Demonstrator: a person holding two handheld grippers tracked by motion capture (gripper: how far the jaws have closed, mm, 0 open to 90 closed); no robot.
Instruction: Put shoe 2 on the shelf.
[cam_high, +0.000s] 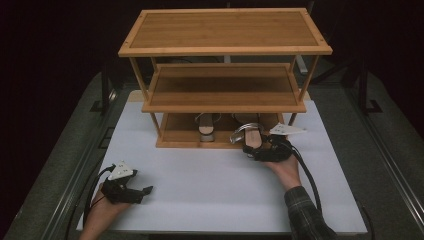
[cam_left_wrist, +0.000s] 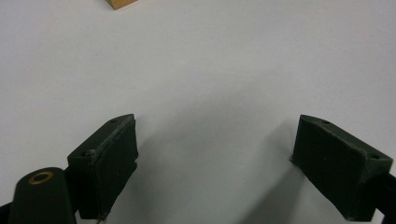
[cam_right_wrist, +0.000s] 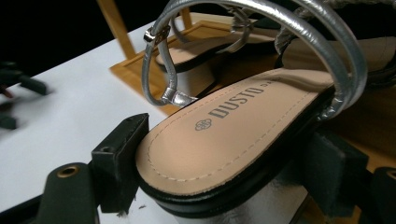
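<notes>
The right tool (cam_high: 256, 146) clamps the heel of a tan-insoled sandal with silver straps (cam_right_wrist: 224, 140) at the front edge of the three-tier bamboo shoe rack (cam_high: 225, 50), at one o'clock on the white worktop (cam_high: 210, 180). The left tool (cam_high: 142, 192), at seven o'clock, gapes wide and empty.

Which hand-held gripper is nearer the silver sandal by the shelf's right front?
Right. The right hand-held gripper clamps the silver sandal at its heel, by the rack's bottom shelf. The left hand-held gripper rests far off on the white table.
</notes>
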